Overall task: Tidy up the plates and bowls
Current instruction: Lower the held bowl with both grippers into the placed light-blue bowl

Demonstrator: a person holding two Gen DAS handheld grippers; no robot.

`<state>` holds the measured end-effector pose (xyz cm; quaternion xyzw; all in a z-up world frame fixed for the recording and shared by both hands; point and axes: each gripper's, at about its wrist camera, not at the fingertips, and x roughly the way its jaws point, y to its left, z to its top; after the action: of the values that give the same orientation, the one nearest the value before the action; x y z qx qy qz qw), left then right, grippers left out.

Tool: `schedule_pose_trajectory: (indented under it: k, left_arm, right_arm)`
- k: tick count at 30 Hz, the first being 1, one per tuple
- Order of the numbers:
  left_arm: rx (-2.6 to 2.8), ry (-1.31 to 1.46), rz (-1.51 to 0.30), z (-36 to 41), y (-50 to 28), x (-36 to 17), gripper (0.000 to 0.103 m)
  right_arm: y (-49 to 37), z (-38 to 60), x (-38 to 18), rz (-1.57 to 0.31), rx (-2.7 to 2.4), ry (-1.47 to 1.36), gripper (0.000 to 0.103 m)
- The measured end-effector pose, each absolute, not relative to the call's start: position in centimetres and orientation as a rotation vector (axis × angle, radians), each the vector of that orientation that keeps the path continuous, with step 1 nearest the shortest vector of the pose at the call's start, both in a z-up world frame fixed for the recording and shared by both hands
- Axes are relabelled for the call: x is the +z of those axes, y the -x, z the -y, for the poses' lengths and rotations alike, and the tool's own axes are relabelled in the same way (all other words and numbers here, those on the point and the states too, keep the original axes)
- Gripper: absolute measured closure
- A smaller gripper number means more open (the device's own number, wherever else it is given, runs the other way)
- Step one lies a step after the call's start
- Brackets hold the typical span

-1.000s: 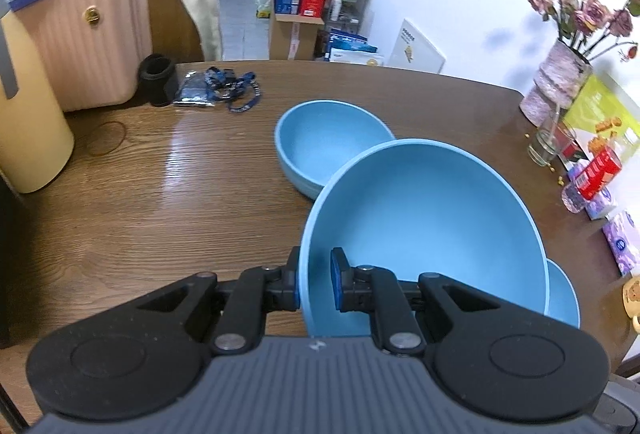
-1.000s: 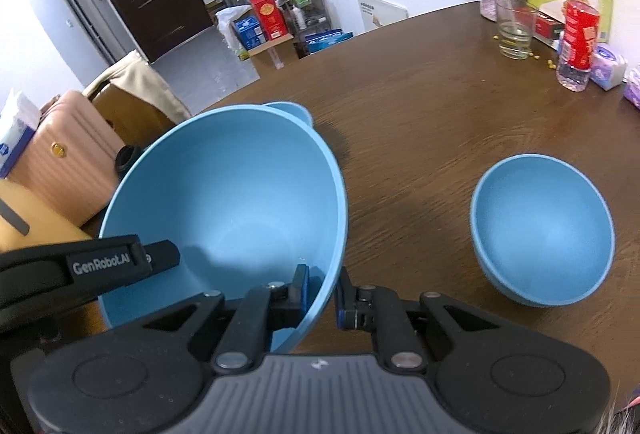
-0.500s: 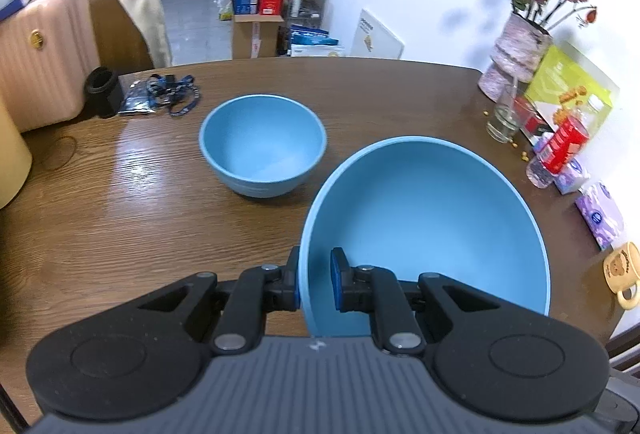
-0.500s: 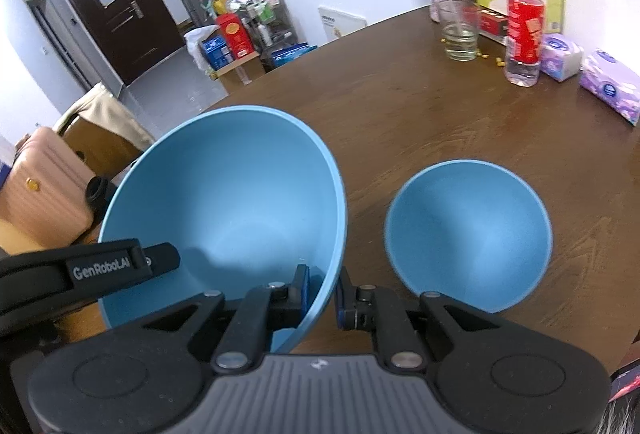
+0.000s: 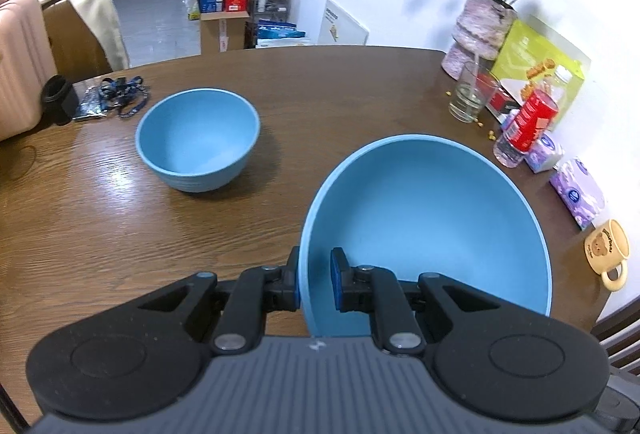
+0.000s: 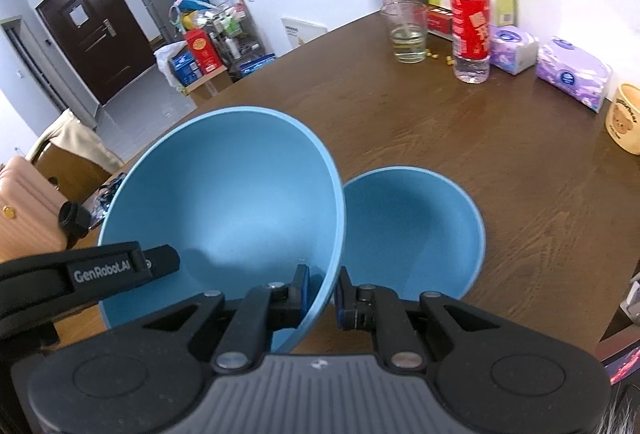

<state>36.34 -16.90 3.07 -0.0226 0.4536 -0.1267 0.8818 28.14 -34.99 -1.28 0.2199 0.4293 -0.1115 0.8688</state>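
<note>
Nearest the lens in both views, a gripper pinches the rim of one large blue bowl (image 5: 432, 218). At the bottom of the left wrist view, the left gripper (image 5: 315, 282) has its jaws nearly together, one pad outside the wall and one inside. Low in the right wrist view, the right gripper (image 6: 322, 288) clamps the opposite rim the same way, and the left gripper's black body, marked GenRoboLAI, reaches in from the left edge. So both hands carry this bowl, tilted, above the wooden table (image 5: 360, 90).

Just beyond it, in the lower centre-right of the right wrist view, a smaller blue bowl (image 6: 416, 230) sits on the table, its near-left edge hidden behind the carried bowl; whether the two touch cannot be told. Farther off, left of centre in the left wrist view, a second small blue bowl (image 5: 198, 144) stands alone, well apart from the others.

By my reading, the sorting is barely begun: nothing is stacked, and three bowls remain separate. No plates show in either view. Since the held bowl is the largest, it probably has to be set down as a base, with the two small ones nested into it afterwards.

Along the upper right of both views stand a glass (image 5: 472, 94), a red-labelled bottle (image 6: 471, 30), tissue packs, a yellow mug (image 5: 608, 250) and a vase (image 5: 476, 30).
</note>
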Motion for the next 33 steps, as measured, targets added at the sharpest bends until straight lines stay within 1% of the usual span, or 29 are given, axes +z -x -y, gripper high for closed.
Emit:
schedule_pose_trajectory:
  k: [5, 8, 18, 27, 33]
  left_arm:
    - [-0.285, 0.041, -0.949, 18.6, -36.3, 2.6, 0.088]
    - [-0.292, 0.035, -0.956, 19.4, -36.3, 2.2, 0.091]
    - [-0.323, 0.004, -0.972, 22.4, -36.4, 1.1, 0.091]
    - [-0.338, -0.038, -0.989, 24.6, -36.7, -0.5, 0.091]
    - [-0.344, -0.057, -0.972, 25.3, -36.8, -1.2, 0.094]
  right_arm:
    - [-27.8, 36.4, -1.6, -0.896, -0.256, -0.454, 0.091]
    - [-27.8, 37.1, -1.7, -0.894, -0.265, -0.425, 0.091]
    - [-28.1, 39.2, -2.1, -0.921, -0.285, -0.335, 0.091]
    - [-28.5, 41.1, -3.7, -0.969, -0.287, -0.339, 0.09]
    - [-29.1, 41.6, -4.8, -0.989, -0.293, -0.327, 0.088]
